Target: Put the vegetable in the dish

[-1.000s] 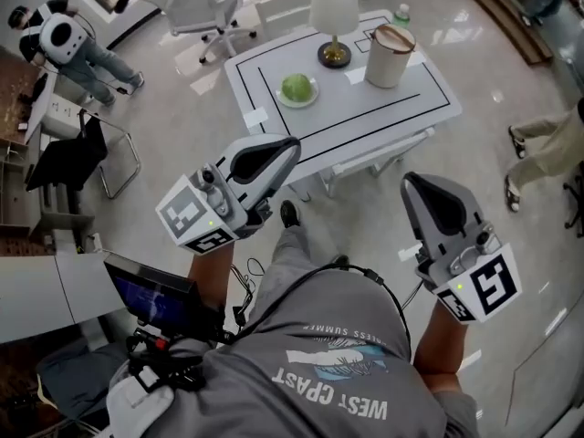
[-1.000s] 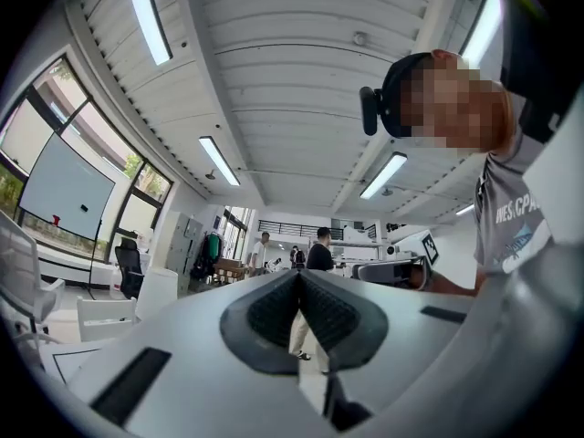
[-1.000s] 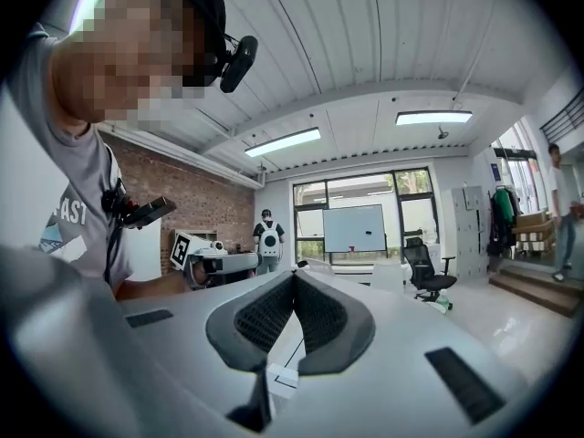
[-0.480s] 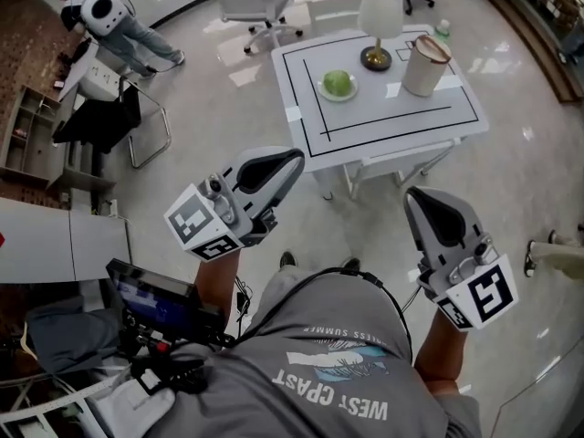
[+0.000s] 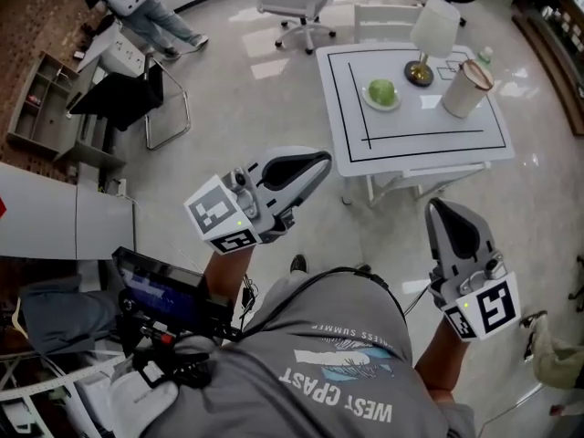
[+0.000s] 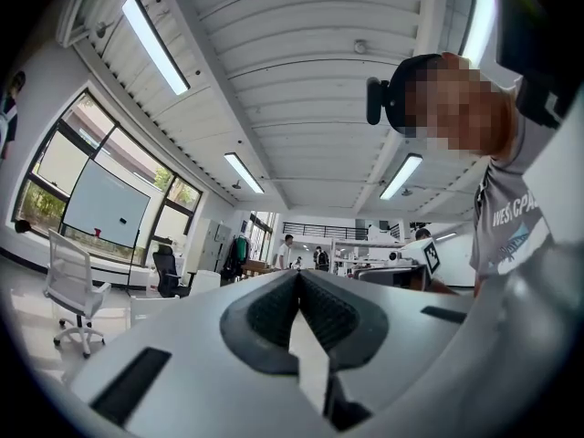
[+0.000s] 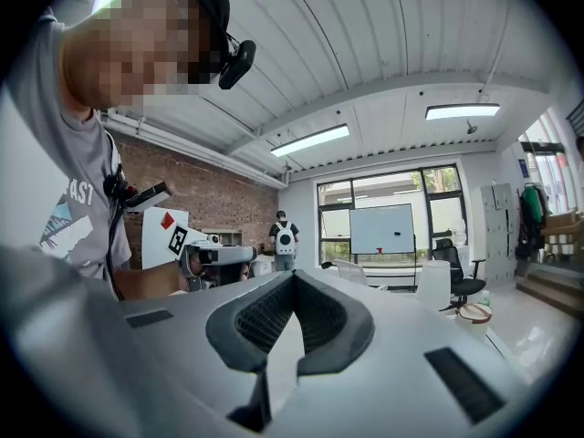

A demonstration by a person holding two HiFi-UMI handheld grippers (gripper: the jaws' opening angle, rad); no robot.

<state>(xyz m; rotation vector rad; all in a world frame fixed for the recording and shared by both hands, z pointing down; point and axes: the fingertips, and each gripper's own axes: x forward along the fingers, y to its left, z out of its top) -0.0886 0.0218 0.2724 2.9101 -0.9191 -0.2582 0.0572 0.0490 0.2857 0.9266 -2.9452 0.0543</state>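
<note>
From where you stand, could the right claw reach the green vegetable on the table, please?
Probably not: the right claw, shut, hangs well short of the table, with a stretch of floor between it and the vegetable.

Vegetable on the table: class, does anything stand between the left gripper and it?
Nothing visible does. Only floor and the table edge separate the left gripper from the vegetable; the lamp stands beyond it.

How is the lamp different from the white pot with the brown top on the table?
The lamp has a thin stem and a dark round foot; the pot is one thick tube. The lamp's top is white; the pot's top is brown. Both stand upright on the white table.
</note>
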